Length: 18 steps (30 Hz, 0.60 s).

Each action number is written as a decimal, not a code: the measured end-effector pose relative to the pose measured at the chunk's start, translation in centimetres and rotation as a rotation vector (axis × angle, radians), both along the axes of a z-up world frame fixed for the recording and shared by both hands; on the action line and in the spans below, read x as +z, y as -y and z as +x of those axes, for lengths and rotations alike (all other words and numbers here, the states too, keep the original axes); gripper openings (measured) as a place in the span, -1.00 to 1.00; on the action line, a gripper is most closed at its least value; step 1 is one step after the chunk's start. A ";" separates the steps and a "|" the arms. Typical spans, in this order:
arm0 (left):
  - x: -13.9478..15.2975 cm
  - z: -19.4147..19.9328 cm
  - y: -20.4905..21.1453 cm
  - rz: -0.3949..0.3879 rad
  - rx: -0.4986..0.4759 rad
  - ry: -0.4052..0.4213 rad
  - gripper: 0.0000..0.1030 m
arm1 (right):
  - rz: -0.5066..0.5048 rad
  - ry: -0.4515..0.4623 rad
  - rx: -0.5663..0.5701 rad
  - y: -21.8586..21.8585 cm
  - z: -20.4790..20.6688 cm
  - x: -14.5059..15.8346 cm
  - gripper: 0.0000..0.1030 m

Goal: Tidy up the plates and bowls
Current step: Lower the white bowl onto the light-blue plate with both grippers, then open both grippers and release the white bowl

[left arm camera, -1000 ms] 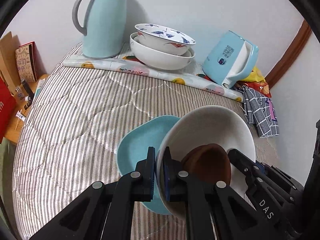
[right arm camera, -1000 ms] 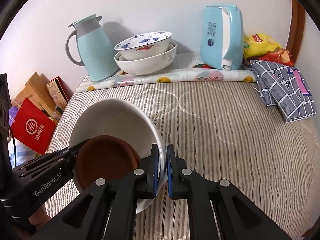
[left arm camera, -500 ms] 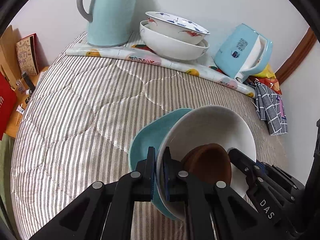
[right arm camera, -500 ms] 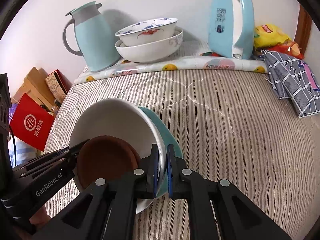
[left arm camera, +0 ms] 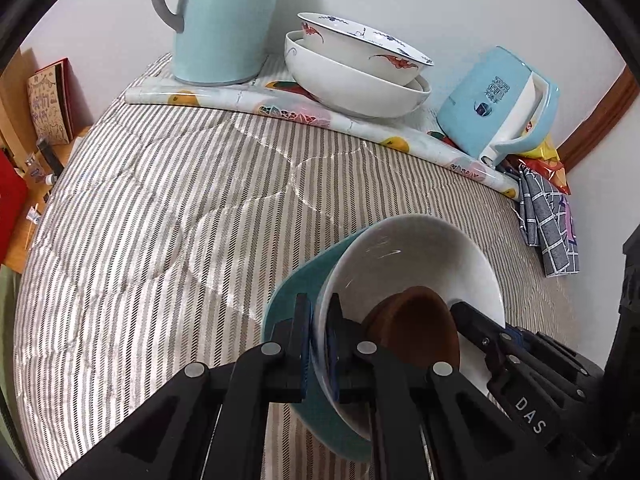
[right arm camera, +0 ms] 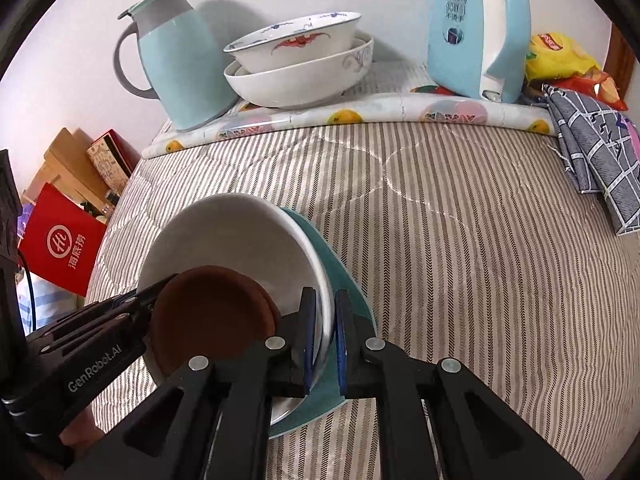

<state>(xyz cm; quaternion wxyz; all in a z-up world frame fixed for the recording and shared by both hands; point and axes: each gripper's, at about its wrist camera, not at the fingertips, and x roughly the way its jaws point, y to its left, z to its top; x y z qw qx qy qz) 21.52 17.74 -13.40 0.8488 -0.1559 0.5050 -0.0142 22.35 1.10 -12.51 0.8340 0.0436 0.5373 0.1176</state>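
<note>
Both grippers hold one stack above the striped bed. The stack is a teal plate (left arm camera: 288, 308), a white bowl (left arm camera: 408, 252) on it, and a small brown dish (left arm camera: 416, 328) inside the bowl. My left gripper (left arm camera: 318, 344) is shut on the stack's left rim. My right gripper (right arm camera: 322, 336) is shut on the right rim, pinching the white bowl (right arm camera: 224, 232) and the teal plate (right arm camera: 340, 280); the brown dish (right arm camera: 208, 312) lies in the bowl. At the back stand two nested white bowls (left arm camera: 356, 68), the upper one with red and blue patterns (right arm camera: 296, 40).
A light blue thermos jug (left arm camera: 224, 20) stands left of the nested bowls on a fruit-print mat (left arm camera: 304, 112). A blue kettle (left arm camera: 496, 104) stands to their right. A checked cloth (right arm camera: 592, 148) and snack bags (right arm camera: 560, 60) lie far right. Boxes and a red bag (right arm camera: 60, 240) sit beside the bed.
Both grippers have carried the stack forward toward the nested bowls at the back. The teal plate has come more into the right wrist view. Both grips are unchanged.
</note>
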 end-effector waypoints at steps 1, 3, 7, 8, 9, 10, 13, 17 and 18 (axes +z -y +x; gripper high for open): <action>0.0 0.1 0.0 -0.005 0.002 0.000 -0.83 | 0.005 -0.005 0.000 0.1 0.2 -0.1 -0.82; 0.0 0.2 -0.1 -0.015 0.004 -0.001 -0.83 | 0.012 -0.005 0.001 0.1 0.3 -0.1 -0.81; -0.2 0.2 -0.3 -0.031 0.002 -0.001 -0.82 | 0.017 -0.005 0.008 0.2 0.4 -0.1 -0.80; -0.2 0.2 -0.3 -0.033 0.001 -0.001 -0.82 | 0.023 -0.009 0.010 0.2 0.4 -0.2 -0.80; -0.2 0.2 -0.3 -0.033 0.000 0.000 -0.81 | 0.030 -0.010 0.010 0.4 0.4 -0.1 -0.79; -0.2 0.2 -0.3 -0.028 0.001 0.002 -0.80 | 0.038 -0.009 0.008 0.5 0.4 0.0 -0.79; -0.2 0.2 -0.2 -0.021 0.000 0.000 -0.79 | 0.044 -0.004 0.010 0.8 0.4 0.3 -0.78; -0.2 0.2 -0.3 -0.022 0.004 -0.004 -0.78 | 0.012 0.016 0.007 0.9 -0.2 0.6 -0.65; -0.1 0.1 -0.3 -0.017 0.002 -0.002 -0.78 | 0.004 0.020 0.006 0.9 -0.3 0.6 -0.60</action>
